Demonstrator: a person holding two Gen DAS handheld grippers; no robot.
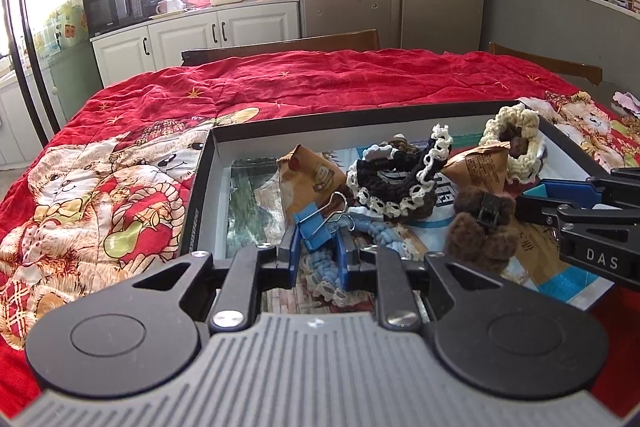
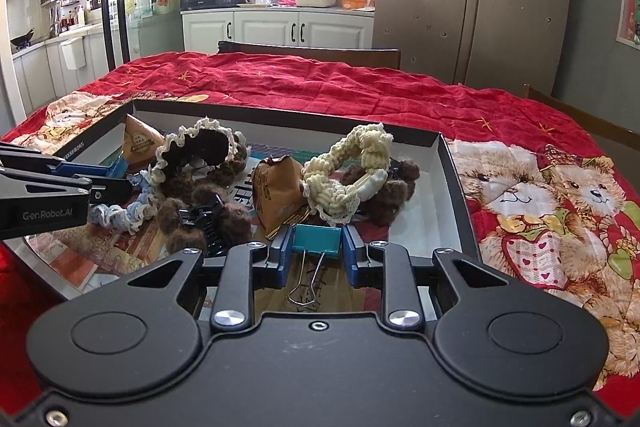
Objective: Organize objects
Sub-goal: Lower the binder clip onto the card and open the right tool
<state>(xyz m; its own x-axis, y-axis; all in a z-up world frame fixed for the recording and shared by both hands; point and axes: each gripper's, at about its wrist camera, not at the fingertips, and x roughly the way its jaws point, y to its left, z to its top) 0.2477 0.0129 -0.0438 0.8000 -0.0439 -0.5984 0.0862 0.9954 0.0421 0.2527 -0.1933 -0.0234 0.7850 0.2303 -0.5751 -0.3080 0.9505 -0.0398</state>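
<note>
The left claw [image 1: 316, 247] has a blue binder clip [image 1: 318, 229] between its fingers; whether they press it I cannot tell. The right claw [image 2: 317, 247] grips a teal binder clip [image 2: 316, 238]. Both hover over the shallow box [image 2: 448, 187] of scrunchies on the red quilted tabletop [image 2: 320, 87].

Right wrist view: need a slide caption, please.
Right gripper clamps a teal binder clip above a box of scrunchies.

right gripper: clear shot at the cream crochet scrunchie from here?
Probably not yet. The right gripper is shut on a teal binder clip, so its jaws are full. The cream scrunchie sits just ahead on top of the pile, otherwise unblocked.
</note>
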